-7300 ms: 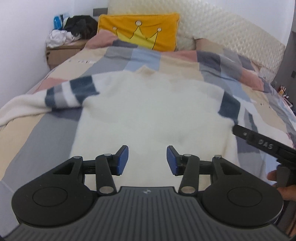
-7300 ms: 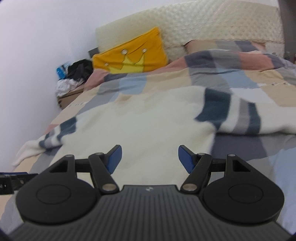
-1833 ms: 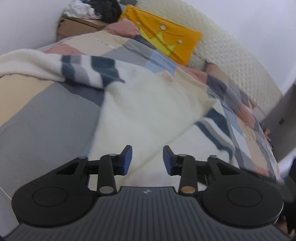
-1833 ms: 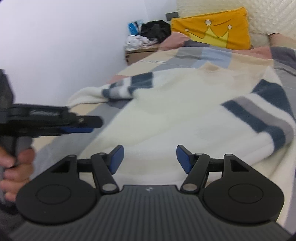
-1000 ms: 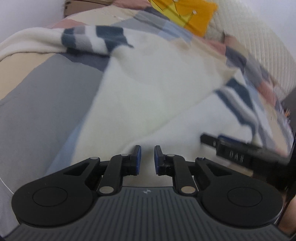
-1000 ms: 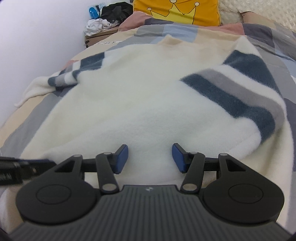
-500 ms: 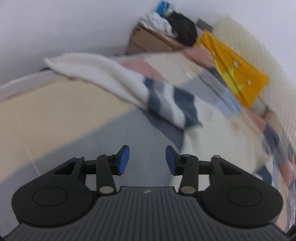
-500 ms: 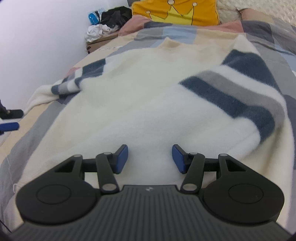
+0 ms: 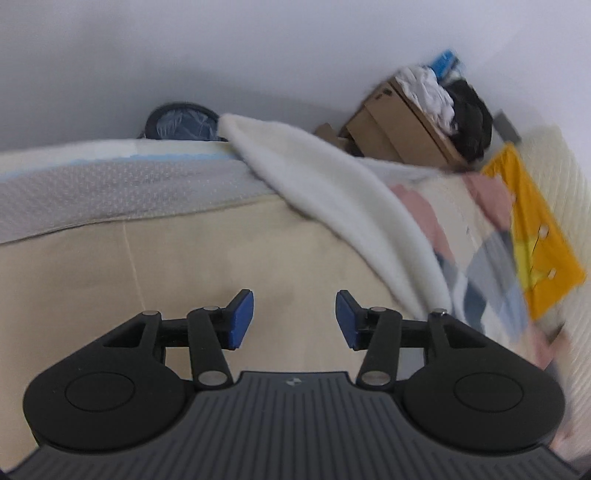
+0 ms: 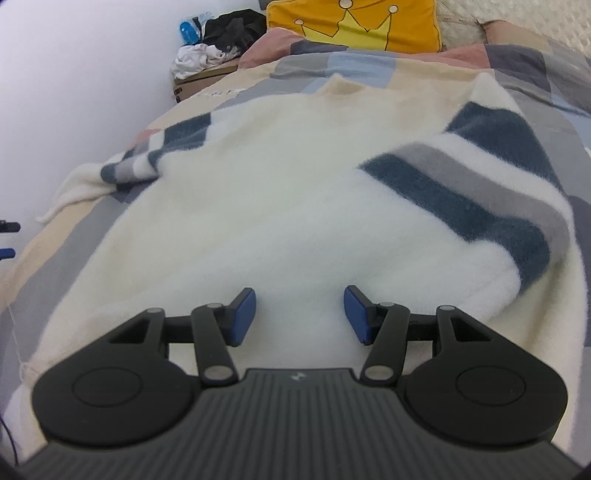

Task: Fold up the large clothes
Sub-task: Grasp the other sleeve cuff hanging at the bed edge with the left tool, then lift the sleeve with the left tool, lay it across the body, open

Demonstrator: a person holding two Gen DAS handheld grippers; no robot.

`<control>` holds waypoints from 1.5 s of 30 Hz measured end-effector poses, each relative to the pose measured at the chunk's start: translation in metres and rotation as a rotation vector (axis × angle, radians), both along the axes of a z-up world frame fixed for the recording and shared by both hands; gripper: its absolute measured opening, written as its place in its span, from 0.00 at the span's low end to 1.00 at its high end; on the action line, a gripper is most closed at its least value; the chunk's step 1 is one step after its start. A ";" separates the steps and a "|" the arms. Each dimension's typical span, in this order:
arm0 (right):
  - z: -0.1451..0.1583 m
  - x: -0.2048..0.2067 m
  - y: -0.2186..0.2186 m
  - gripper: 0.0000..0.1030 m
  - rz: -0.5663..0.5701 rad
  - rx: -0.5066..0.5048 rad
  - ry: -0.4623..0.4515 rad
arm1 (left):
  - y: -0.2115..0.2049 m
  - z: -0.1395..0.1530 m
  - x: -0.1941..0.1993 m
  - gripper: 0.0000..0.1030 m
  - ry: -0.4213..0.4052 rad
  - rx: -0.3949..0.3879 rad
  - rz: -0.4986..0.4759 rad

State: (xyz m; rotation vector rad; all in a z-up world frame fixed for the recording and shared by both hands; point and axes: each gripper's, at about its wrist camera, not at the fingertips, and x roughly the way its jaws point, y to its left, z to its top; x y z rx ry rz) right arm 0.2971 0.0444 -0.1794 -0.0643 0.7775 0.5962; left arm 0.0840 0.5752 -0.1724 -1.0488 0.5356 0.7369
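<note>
Bed [image 10: 546, 70] w/ patchwork cover fills both views. Cream sweater [image 10: 280, 206] lies flat on it, neck toward the yellow pillow [image 10: 354, 22]; one striped sleeve folded across the body, other sleeve [image 9: 332, 192] trailing to the bed edge nr the wall. Cardboard box [image 9: 399, 125] w/ clothes piled on top stands beside the bed. Right gripper [image 10: 300, 315] over the sweater hem, fingers spread, nothing between. Left gripper [image 9: 294, 319] over bare cover just beside the sleeve, fingers just been opening, spread, empty.
</note>
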 end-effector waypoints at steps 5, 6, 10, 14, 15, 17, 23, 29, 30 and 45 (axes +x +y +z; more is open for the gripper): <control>-0.001 0.000 0.014 0.57 -0.001 -0.041 -0.016 | 0.046 -0.025 0.007 0.54 -0.053 -0.014 0.049; -0.002 0.000 0.017 0.57 0.000 -0.058 -0.026 | 0.054 -0.028 0.010 0.54 -0.059 -0.012 0.053; -0.004 0.002 0.031 0.57 0.004 -0.108 -0.051 | 0.090 -0.050 0.026 0.54 -0.125 -0.065 0.094; -0.003 0.006 0.041 0.57 -0.015 -0.127 -0.053 | 0.119 -0.072 0.035 0.54 -0.211 -0.106 0.175; -0.004 0.006 0.042 0.57 -0.020 -0.131 -0.053 | 0.126 -0.079 0.037 0.54 -0.238 -0.118 0.197; -0.005 0.006 0.044 0.57 -0.039 -0.130 -0.050 | 0.138 -0.086 0.045 0.54 -0.272 -0.130 0.217; -0.008 0.000 0.051 0.57 -0.105 -0.145 -0.063 | 0.162 -0.091 0.080 0.54 -0.251 -0.137 0.210; -0.006 0.004 0.051 0.57 -0.111 -0.139 -0.041 | 0.176 -0.095 0.104 0.51 -0.193 -0.115 0.233; -0.006 0.004 0.051 0.57 -0.111 -0.137 -0.038 | 0.178 -0.095 0.106 0.45 -0.176 -0.106 0.237; -0.003 0.002 0.044 0.57 -0.084 -0.120 -0.039 | 0.162 0.018 0.146 0.10 0.072 0.287 0.091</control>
